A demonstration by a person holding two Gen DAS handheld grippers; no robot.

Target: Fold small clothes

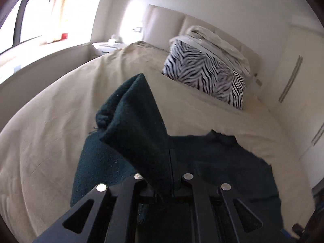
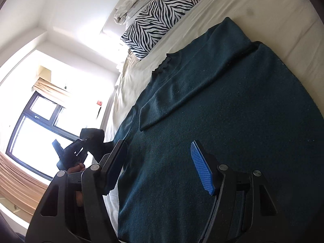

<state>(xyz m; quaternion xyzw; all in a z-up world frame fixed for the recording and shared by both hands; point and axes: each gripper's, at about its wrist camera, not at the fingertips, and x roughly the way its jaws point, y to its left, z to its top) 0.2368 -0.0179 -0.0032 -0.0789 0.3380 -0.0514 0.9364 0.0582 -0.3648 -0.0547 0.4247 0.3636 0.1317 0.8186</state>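
Dark teal fuzzy knit sweater (image 2: 222, 121) flat on beige bedsheet (image 1: 50, 125); my left gripper (image 1: 171, 174) pinches its sleeve (image 1: 133, 121), right gripper (image 2: 160, 166) gapes.

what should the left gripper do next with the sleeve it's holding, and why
Probably carry the sleeve across and lay it on the sweater's body. The left gripper is shut on it, lifted off the bed; the other sleeve already lies folded over. The right gripper is open.
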